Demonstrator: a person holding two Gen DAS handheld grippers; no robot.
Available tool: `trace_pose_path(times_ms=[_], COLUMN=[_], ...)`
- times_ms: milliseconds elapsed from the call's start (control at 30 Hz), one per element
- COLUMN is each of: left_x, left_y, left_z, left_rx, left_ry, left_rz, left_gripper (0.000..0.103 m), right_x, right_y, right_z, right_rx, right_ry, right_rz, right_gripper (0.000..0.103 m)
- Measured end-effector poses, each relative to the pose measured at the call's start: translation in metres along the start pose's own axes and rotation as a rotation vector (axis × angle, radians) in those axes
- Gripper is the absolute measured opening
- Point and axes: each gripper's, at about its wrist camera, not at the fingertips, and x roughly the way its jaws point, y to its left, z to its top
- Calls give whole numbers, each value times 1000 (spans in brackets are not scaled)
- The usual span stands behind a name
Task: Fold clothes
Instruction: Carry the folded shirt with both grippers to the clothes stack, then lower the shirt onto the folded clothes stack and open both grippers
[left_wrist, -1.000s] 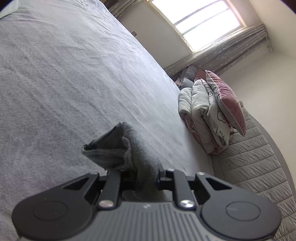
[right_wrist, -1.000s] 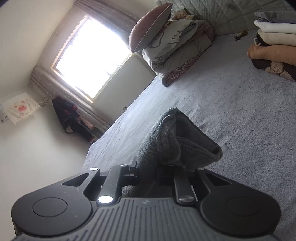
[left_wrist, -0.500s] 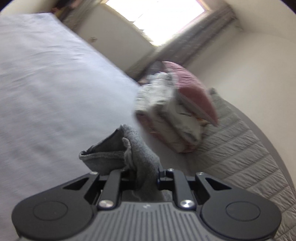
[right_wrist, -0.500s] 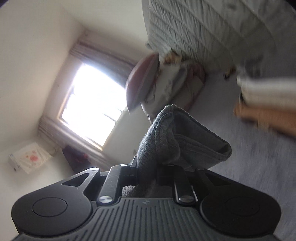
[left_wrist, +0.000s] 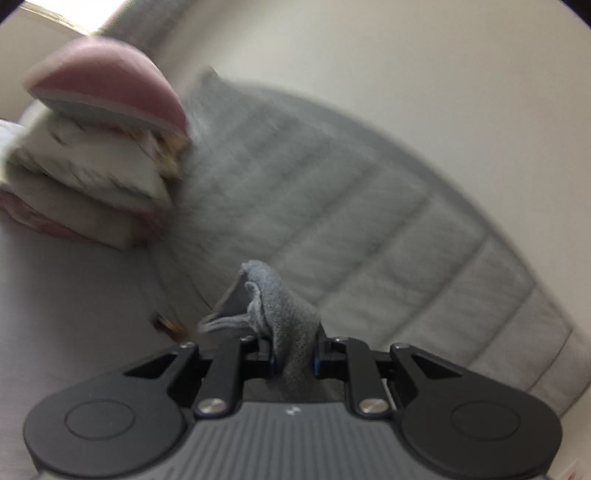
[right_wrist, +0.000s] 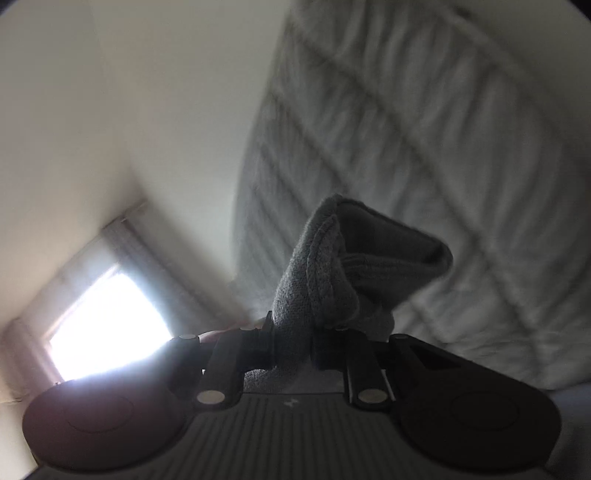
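Gripping the same grey knit garment (left_wrist: 288, 317) from two ends, basically. The left gripper (left_wrist: 293, 356) is clamped on a bunched fold of it, and the fabric pokes up out of the jaws at the bottom centre of the left wrist frame, with a floppy edge hanging off to the left. Behind it everything is smeared with motion blur: a quilted grey headboard (left_wrist: 369, 229) fills the middle and right, a plain pale wall (left_wrist: 406, 55) sits above it, and at the upper left there's a pink cushion (left_wrist: 107, 88) on top of a stack of folded bedding (left_wrist: 85, 184). A strip of the bed surface (left_wrist: 74, 295) shows at the lower left.

Right wrist view is pretty much the same deal. The right gripper (right_wrist: 293, 354) is pinched tight on a thicker wad of the grey knit garment (right_wrist: 332, 266), which rises from the bottom centre and folds over toward the right. The quilted headboard (right_wrist: 443, 129) takes up the right half, blurry, and a bright window (right_wrist: 107, 325) with a curtain (right_wrist: 155, 251) beside it glows at the lower left. So the garment is up off the bed, held in both claws.
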Motion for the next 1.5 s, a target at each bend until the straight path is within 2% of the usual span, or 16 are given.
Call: trace_pose_path(times_ms=[67, 133, 167, 200, 300, 467, 533, 600, 633, 667, 833, 1067, 1167, 1300, 1400, 1500], left_x=[51, 98, 113, 120, 114, 103, 107, 100, 94, 88, 49, -20, -36, -56, -67, -75], left_y=[10, 31, 43, 52, 71, 70, 66, 63, 60, 58, 34, 6, -12, -30, -46, -64], left_z=[-38, -82, -103, -119, -130, -115, -107, -103, -102, -100, -106, -116, -126, -134, -145, -159], left_rx=[36, 50, 48, 50, -4, 15, 52, 87, 112, 138, 351, 400, 450, 438, 463, 516], left_ry=[98, 250, 312, 330, 281, 283, 261, 241, 239, 237, 231, 174, 161, 157, 160, 163], left_rz=[38, 122, 157, 177, 110, 119, 154, 201, 234, 266, 447, 508, 507, 463, 442, 422], left_gripper=[17, 17, 17, 19, 22, 36, 57, 72, 76, 76, 76, 77, 77, 78, 78, 81], right_x=[-16, -29, -35, -40, -50, -50, -53, -55, -58, -63, -77, -101, -109, -124, -130, -119], right_y=[-29, -55, -66, -77, -86, -76, -71, -62, -59, -56, -55, -40, -32, -17, -7, 5], right_z=[-31, -66, -81, -96, -112, -107, -100, -98, -98, -99, -102, -99, -99, -95, -91, -84], right_rx=[32, 90, 131, 172, 196, 159, 163, 146, 130, 119, 154, 163, 163, 142, 111, -5], right_ry=[23, 60, 74, 88, 73, 101, 106, 102, 97, 92, 81, 55, 59, 61, 64, 89], right_rz=[-99, -197, -234, -271, -292, -312, -335, -356, -370, -385, -441, -489, -495, -492, -498, -501], right_gripper=[18, 18, 18, 18, 18, 26, 31, 38, 47, 56, 58, 59, 59, 62, 66, 77])
